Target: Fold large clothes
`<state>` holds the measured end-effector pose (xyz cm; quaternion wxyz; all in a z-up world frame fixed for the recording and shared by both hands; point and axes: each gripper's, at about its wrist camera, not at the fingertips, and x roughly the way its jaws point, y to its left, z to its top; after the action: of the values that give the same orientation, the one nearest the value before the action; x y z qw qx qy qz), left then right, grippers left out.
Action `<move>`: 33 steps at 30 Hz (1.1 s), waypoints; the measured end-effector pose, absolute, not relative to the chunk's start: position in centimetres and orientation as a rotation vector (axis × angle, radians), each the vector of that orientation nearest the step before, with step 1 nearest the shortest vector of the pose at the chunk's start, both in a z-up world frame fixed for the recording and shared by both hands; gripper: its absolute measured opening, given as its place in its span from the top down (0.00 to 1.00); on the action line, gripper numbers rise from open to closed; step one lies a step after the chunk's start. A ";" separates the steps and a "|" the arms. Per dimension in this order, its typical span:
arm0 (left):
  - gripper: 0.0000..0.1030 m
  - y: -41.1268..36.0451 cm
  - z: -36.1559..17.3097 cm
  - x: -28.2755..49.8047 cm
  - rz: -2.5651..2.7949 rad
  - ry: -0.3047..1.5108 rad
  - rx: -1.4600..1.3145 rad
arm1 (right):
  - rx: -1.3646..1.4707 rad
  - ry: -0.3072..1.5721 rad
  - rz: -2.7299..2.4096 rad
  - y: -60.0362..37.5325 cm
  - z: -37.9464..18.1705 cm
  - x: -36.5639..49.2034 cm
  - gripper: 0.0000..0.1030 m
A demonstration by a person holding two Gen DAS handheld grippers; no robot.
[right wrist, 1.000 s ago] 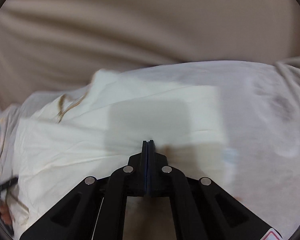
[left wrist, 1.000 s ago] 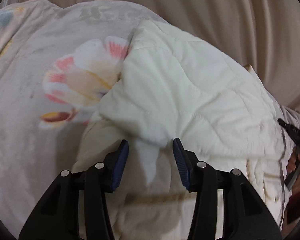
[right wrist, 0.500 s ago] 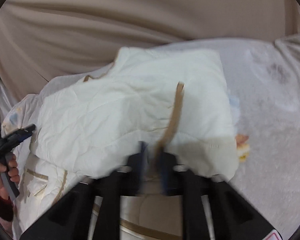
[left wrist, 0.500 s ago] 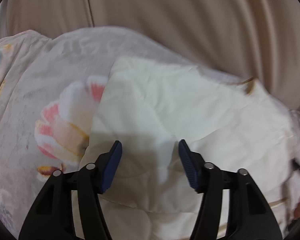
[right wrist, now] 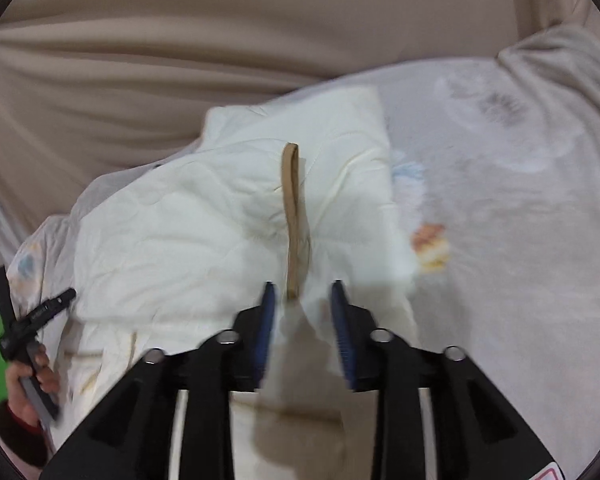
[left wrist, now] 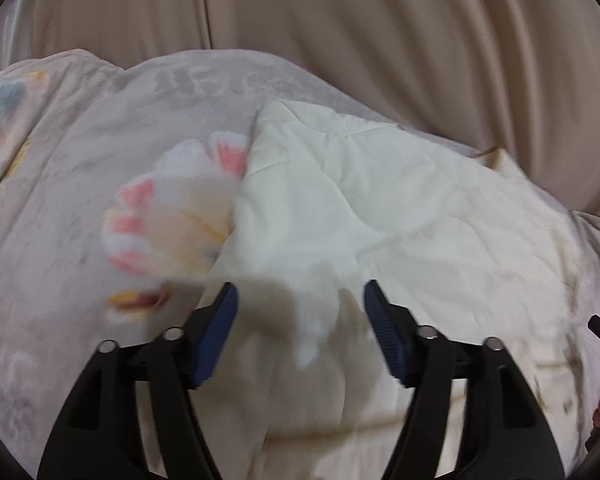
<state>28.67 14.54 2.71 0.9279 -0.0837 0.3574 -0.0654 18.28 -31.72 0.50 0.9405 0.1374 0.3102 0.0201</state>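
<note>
A beige curtain hangs behind one pale blanket printed with a pink-and-white flower, which serves as the working surface. On the blanket lies one cream quilted garment, the task's thing, already doubled over so that its upper layer rests on the lower; the flower shows just beside its left edge. The garment reads as soft, padded and light, likely to slump and hold loose creases rather than sharp ones, and its smooth shell may slide on itself; the firmer places to take hold appear to be the stitched hems and corners, or the single tan trim strip running down its top layer toward the near edge. Two grippers work over the garment's near edge. The left gripper has its jaws spreading wide, cloth lying between them but untouched by the blue pads. The right gripper is likewise opening, the trim's lower end lying between its jaws and no pad seen pressing on it. Beyond the garment's far side, one hand grips the other tool's handle.
</note>
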 end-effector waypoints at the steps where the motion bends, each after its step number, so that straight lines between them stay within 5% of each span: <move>1: 0.24 15.5 3.0 26.8 -0.145 0.732 -0.180 | 0.257 0.625 0.034 -31.6 0.8 16.8 0.46; 3: 0.15 18.1 3.1 21.9 -0.175 0.742 -0.212 | 0.241 0.632 0.038 -31.6 0.3 12.0 0.36; 9: 0.10 23.5 -1.0 11.9 -0.155 0.836 -0.308 | 0.429 0.724 0.027 -33.0 -5.6 -0.5 0.31; 18: 0.10 21.6 -2.7 9.4 -0.214 0.835 -0.389 | 0.626 0.682 0.082 -32.4 -7.4 -0.1 0.29; 20: 0.21 20.8 -2.4 10.0 -0.218 0.833 -0.413 | 0.636 0.683 0.076 -32.0 -7.4 0.8 0.35; 21: 0.27 20.7 -2.3 10.3 -0.215 0.833 -0.412 | 0.635 0.684 0.075 -31.6 -7.4 1.3 0.48; 22: 0.43 20.5 -2.2 10.4 -0.219 0.833 -0.408 | 0.634 0.689 0.074 -31.3 -7.4 1.5 0.60; 23: 0.61 20.4 -1.9 10.3 -0.227 0.829 -0.404 | 0.636 0.694 0.079 -31.0 -7.4 1.7 0.86; 26: 0.90 21.2 -0.6 9.0 -0.240 0.784 -0.414 | 0.616 0.639 0.069 -30.5 -6.4 0.4 0.94; 33: 0.95 23.3 1.8 2.9 -0.317 0.719 -0.457 | 0.533 0.483 0.141 -28.5 -2.5 -6.7 0.96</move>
<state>2.90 23.33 1.80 0.8985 -0.2206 0.3474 -0.1532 -6.72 -28.46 -2.52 0.9336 0.2607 0.2360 0.0691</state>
